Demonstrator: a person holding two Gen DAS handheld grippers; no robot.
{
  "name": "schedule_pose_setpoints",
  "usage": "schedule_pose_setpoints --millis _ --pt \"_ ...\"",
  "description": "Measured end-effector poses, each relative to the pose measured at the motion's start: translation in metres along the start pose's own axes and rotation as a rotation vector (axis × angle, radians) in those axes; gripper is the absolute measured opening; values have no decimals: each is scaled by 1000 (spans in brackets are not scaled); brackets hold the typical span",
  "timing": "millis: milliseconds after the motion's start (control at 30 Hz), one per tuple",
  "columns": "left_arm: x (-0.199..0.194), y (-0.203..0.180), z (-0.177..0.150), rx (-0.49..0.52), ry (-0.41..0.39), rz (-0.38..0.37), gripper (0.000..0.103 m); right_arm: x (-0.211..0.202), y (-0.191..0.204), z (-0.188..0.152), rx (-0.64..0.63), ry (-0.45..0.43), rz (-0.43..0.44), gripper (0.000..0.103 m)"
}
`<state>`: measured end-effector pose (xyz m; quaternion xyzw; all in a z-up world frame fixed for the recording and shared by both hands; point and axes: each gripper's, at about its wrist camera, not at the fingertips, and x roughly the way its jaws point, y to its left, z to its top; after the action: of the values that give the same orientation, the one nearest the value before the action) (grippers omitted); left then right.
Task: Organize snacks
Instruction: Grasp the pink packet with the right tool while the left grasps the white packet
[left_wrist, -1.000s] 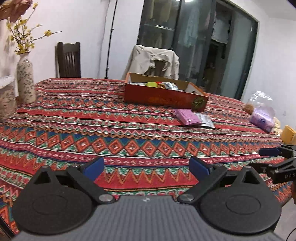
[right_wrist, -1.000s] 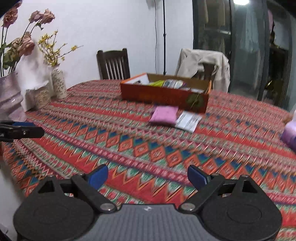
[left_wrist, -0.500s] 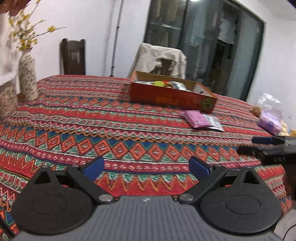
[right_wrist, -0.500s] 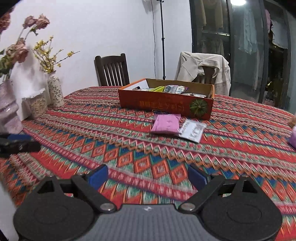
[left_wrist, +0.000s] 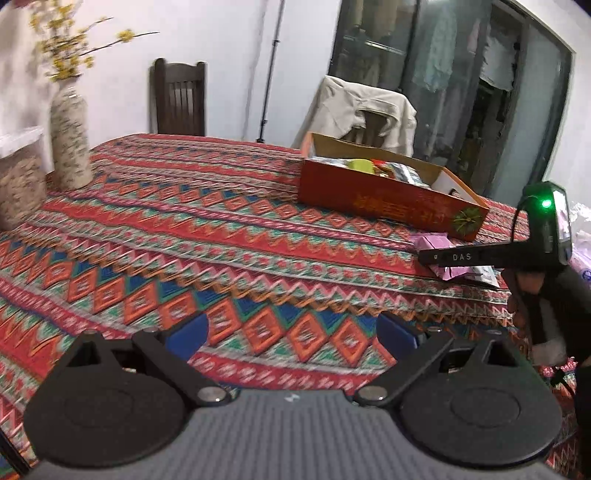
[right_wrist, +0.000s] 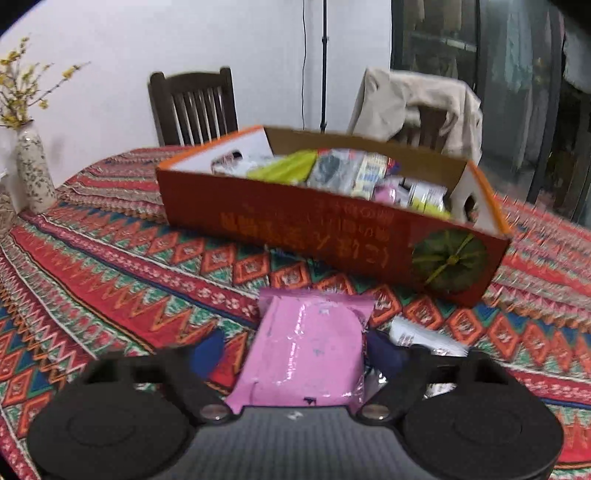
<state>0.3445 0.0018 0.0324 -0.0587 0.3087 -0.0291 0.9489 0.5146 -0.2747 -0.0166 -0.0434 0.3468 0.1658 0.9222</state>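
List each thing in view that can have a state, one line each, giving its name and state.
right gripper: jaws just closing, either side of the pink packet, grip not certain
left gripper: open, empty, above the tablecloth
pink packet: flat on the tablecloth, outside the box
white packet: flat beside the pink one
red box: open-topped, holding snacks

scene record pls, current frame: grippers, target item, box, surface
left gripper: open, nothing between the fingers, above the tablecloth
right gripper: jaws just closing, pink packet between them; contact unclear
white packet: beside the pink packet, on the cloth
box: red, open-topped, holds snacks, beyond the pink packet
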Motion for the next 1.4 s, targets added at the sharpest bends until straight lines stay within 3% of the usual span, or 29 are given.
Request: schedule_pose_setpoints --millis 100,200,300,367,467,533,667,800,900,1000,1033,1100,1233,1400 --pt "16 -25 10 46 0 -21 97 -22 -4 -3 -20 -33 39 61" --pt "38 -61 21 95 -2 -76 90 -62 -17 -7 -51 -109 25 61" --pt "71 -102 34 108 53 -192 73 -91 -61 -13 14 -153 -13 61" --pt "97 -130 41 119 103 -233 68 -94 -93 -19 68 -157 -75 61" --pt "131 -170 48 140 134 -233 61 -96 -126 -33 156 -169 -114 61" --pt "147 -194 51 166 98 -232 65 -97 -132 -38 173 -190 -101 61" --pt "175 -235 45 316 59 -166 69 -102 -130 -43 174 -227 -104 61" --pt "192 -245 43 292 88 -168 70 -105 -141 -49 219 -239 -174 61" --pt "194 -250 39 306 77 -143 63 -111 -152 -52 265 -263 -187 61" --pt "190 -254 36 323 68 -168 42 -112 -155 -53 273 -275 -190 61" --pt "188 -256 36 331 69 -174 24 -111 -154 -52 270 -273 -191 61" --pt "184 -259 35 357 71 -180 11 -110 -155 -54 269 -270 -182 61" --pt "166 -249 31 367 65 -150 9 -105 -154 -53 262 -258 -164 61" --pt "113 -209 32 281 25 -153 9 -97 -147 -54 242 -236 -123 61"
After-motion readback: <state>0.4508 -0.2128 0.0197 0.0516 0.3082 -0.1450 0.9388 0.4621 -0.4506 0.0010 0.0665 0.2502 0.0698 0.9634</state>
